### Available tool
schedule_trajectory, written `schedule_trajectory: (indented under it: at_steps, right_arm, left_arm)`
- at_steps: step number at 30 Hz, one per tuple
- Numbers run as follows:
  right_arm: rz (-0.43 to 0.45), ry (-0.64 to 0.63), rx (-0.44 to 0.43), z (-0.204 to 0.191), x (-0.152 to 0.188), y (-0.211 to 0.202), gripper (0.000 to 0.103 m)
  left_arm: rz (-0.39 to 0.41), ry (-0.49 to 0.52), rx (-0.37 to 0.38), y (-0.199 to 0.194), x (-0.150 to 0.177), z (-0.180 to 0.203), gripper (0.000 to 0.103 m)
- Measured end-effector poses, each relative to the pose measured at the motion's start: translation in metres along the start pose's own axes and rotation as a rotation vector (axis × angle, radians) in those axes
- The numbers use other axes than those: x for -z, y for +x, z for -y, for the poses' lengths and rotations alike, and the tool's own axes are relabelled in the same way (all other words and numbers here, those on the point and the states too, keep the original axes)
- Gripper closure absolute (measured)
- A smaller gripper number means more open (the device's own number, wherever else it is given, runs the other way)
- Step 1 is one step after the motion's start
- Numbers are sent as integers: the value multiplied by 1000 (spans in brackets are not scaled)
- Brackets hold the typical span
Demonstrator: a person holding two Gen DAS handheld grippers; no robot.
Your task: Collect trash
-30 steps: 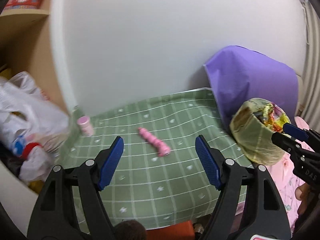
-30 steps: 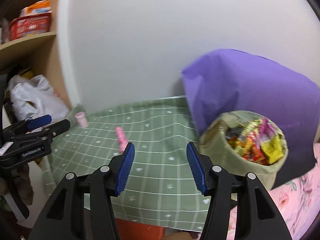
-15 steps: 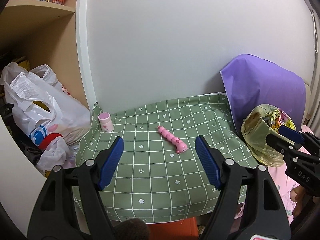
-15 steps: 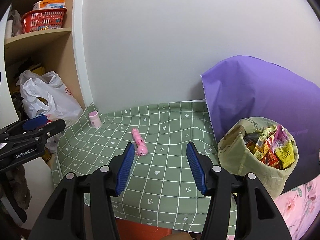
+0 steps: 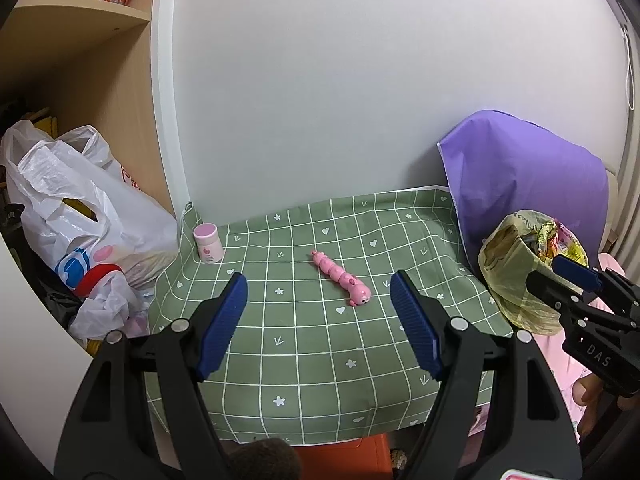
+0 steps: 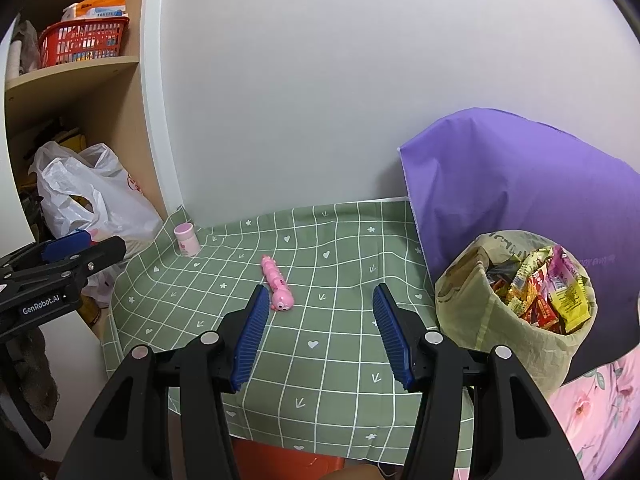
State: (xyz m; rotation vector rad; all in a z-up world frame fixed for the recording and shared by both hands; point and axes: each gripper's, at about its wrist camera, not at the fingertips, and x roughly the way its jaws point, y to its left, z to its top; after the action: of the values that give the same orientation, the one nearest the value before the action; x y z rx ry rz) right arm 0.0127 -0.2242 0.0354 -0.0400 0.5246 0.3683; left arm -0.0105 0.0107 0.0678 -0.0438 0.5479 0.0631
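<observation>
Both claws stood spread and empty: the left gripper (image 5: 319, 320) and the right gripper (image 6: 318, 334) hovered above the near edge of the green checked tablecloth (image 5: 304, 360), pinching nothing. Off its right edge sat the task's thing, a yellowish plastic trash bag (image 6: 508, 320) heaped with bright snack wrappers (image 6: 540, 292), leaning against a purple sheet (image 6: 520, 184). On the cloth lay only a pink segmented caterpillar toy (image 5: 339, 278) and a small pink-capped white jar (image 5: 208, 243). A second ago the left view had been smeared and swinging; now it was sharp and settled, with no loose wrapper showing, so the collecting looked about finished.
</observation>
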Motion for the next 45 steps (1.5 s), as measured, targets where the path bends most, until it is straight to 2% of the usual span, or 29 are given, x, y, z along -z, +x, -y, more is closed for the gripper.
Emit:
schedule_trajectory:
  at_steps: [45]
  right_arm:
    - [6,4,24,6,2,-8,52]
  left_arm:
    - [-13,-15,33,-4,6,7,33]
